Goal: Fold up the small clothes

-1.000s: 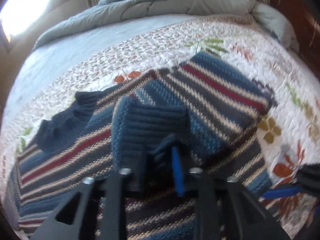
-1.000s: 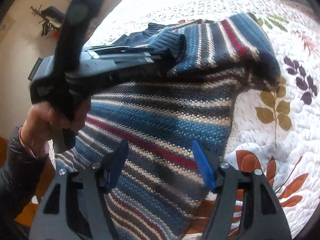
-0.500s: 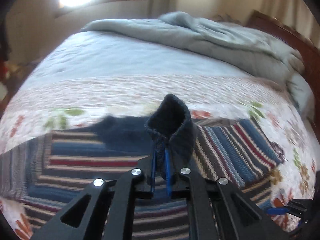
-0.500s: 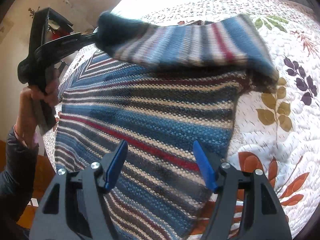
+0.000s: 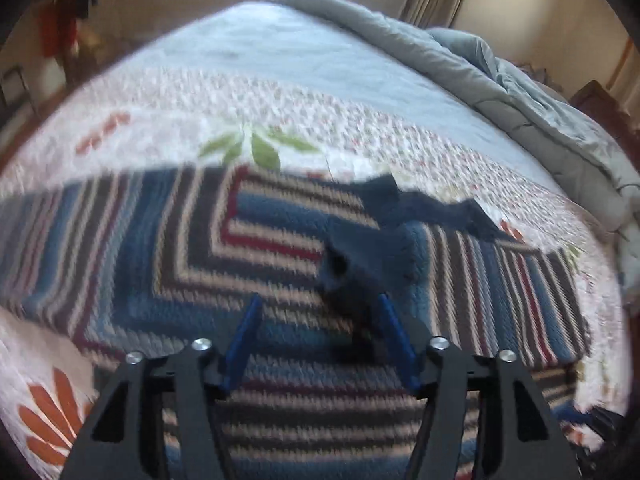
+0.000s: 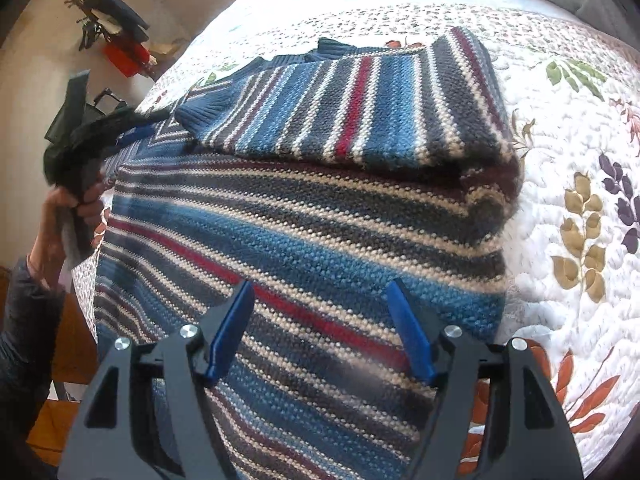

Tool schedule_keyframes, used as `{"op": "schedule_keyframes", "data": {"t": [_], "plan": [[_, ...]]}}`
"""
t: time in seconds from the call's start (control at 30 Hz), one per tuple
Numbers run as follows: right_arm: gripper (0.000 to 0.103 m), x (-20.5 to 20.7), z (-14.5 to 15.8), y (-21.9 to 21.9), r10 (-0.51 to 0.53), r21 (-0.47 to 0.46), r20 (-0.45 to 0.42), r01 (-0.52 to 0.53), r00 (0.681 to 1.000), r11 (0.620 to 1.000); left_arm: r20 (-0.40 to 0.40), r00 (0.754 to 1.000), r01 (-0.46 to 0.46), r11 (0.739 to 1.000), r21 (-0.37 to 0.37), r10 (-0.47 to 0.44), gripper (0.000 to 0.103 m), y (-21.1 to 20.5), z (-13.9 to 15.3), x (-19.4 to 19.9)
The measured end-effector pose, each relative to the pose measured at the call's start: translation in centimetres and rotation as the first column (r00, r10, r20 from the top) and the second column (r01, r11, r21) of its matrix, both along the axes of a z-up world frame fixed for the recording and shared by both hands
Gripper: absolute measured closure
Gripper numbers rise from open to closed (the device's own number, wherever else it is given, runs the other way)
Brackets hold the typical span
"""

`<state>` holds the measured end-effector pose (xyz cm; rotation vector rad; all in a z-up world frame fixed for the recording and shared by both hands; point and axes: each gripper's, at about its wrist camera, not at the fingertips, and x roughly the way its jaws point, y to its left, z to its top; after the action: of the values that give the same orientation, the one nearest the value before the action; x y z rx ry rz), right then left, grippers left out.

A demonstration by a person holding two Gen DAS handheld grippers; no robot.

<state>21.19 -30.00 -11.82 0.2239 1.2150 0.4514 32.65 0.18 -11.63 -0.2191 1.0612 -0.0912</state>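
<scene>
One sweater [image 6: 304, 216] is counted, striped in blue, grey, cream and red, laid flat on the quilt [image 6: 576, 152] of the bed. One sleeve [image 6: 360, 104] is seen folded across the upper body of the sweater, its ribbed cuff [image 6: 200, 114] lying toward the left side. Two grippers are counted. The left gripper [image 5: 320, 336] is seen with its two blue fingers [image 5: 244, 336] spread apart and nothing between them; the cuff [image 5: 360, 256] lies just beyond the right fingertip, and whether it is touched cannot be told because of motion blur. The right gripper [image 6: 320, 328] is held over the lower body of the sweater, jaws spread wide, nothing pinched. One hand [image 6: 68, 216] is seen in the right wrist view, wrapped around the handle of the left gripper [image 6: 132, 132]. One grey duvet [image 5: 520, 80] is bunched at the far side of the bed. The left wrist view is blurred throughout, so stripe edges and the collar [image 5: 424, 208] are hard to make out. The sweater's lower hem is cut off by the frame bottom and hidden behind the gripper bodies in both views. The second sleeve cannot be identified with certainty. A dark object with a red part [image 6: 120, 36] by the wall is too small to name.
</scene>
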Motion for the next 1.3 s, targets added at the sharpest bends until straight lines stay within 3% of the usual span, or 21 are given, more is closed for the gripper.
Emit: {"op": "schedule_keyframes", "data": {"t": [0.1, 0.2, 0.33, 0.37, 0.43, 0.47, 0.53, 0.57, 0.63, 0.7, 0.8, 0.9, 1.0, 1.1, 1.2, 1.3], "plan": [[0.034, 0.8, 1.4, -1.4, -0.05, -0.014, 0.034, 0.051, 0.998, 0.999, -0.038, 0.999, 0.036, 0.997, -0.068, -0.038, 0.041, -0.8, -1.0, -0.1], [0.024, 3.4, 3.1, -3.8, -0.134, -0.015, 0.054, 0.135, 0.99, 0.991, -0.046, 0.998, 0.044, 0.991, -0.126, -0.05, 0.04, -2.0, -1.1, 0.6], [0.024, 8.7, 2.7, -5.2, -0.17, -0.122, 0.037, 0.173, 0.985, 0.977, -0.101, 0.994, 0.028, 0.992, -0.126, -0.041, 0.037, -3.9, -2.3, 3.1], [0.024, 9.5, 2.2, -5.4, -0.176, -0.134, 0.024, 0.177, 0.984, 0.975, -0.117, 0.992, 0.026, 0.992, -0.123, -0.041, 0.041, -4.3, -2.6, 3.5], [0.024, 11.6, 0.6, -6.2, -0.203, -0.113, -0.037, 0.198, 0.979, 0.974, -0.125, 0.991, 0.044, 0.994, -0.097, -0.056, 0.064, -5.1, -3.3, 4.4], [0.024, 12.2, -0.1, -6.5, -0.215, -0.097, -0.06, 0.209, 0.975, 0.973, -0.119, 0.991, 0.049, 0.996, -0.074, -0.058, 0.084, -5.2, -3.4, 4.6], [0.024, 13.5, -1.6, -7.1, -0.234, -0.067, -0.102, 0.228, 0.967, 0.971, -0.114, 0.992, 0.044, 0.993, -0.107, -0.057, 0.093, -5.1, -3.6, 5.2], [0.027, 13.9, -2.5, -7.4, -0.235, -0.043, -0.128, 0.231, 0.963, 0.972, -0.115, 0.992, 0.028, 0.99, -0.136, -0.044, 0.093, -4.9, -3.6, 5.5], [0.07, 14.3, -3.6, -7.5, -0.227, 0.02, -0.174, 0.234, 0.958, 0.972, -0.101, 0.994, 0.032, 0.991, -0.133, -0.046, 0.094, -5.1, -3.2, 5.8], [0.081, 14.3, -3.4, -7.6, -0.226, 0.061, -0.171, 0.239, 0.959, 0.969, -0.07, 0.995, 0.063, 0.992, -0.107, -0.071, 0.094, -5.9, -2.5, 5.7], [0.085, 13.5, -1.4, -8.4, -0.211, 0.095, -0.107, 0.221, 0.972, 0.971, -0.034, 0.995, 0.091, 0.992, -0.086, -0.094, 0.094, -7.1, -1.9, 5.4], [0.086, 12.6, -0.9, -10.1, -0.267, 0.069, -0.105, 0.275, 0.958, 0.959, -0.041, 0.995, 0.089, 0.993, -0.071, -0.092, 0.094, -8.3, -2.7, 5.5], [0.085, 12.0, -2.1, -11.2, -0.318, 0.015, -0.122, 0.322, 0.94, 0.947, -0.046, 0.995, 0.092, 0.996, -0.004, -0.092, 0.093, -9.8, -3.8, 5.5], [0.071, 11.6, -3.3, -12.0, -0.326, 0.058, -0.141, 0.336, 0.935, 0.94, -0.043, 0.994, 0.103, 0.994, 0.043, -0.101, 0.093, -10.3, -4.2, 5.5], [0.042, 10.2, -2.4, -11.9, -0.313, 0.1, -0.118, 0.325, 0.942, 0.94, -0.052, 0.995, 0.087, 0.996, 0.007, -0.086, 0.09, -9.5, -3.8, 5.3], [0.038, 8.3, -1.4, -11.4, -0.27, 0.117, -0.104, 0.282, 0.957, 0.952, -0.043, 0.998, 0.05, 0.998, -0.029, -0.051, 0.083, -7.9, -2.4, 3.8]]}}
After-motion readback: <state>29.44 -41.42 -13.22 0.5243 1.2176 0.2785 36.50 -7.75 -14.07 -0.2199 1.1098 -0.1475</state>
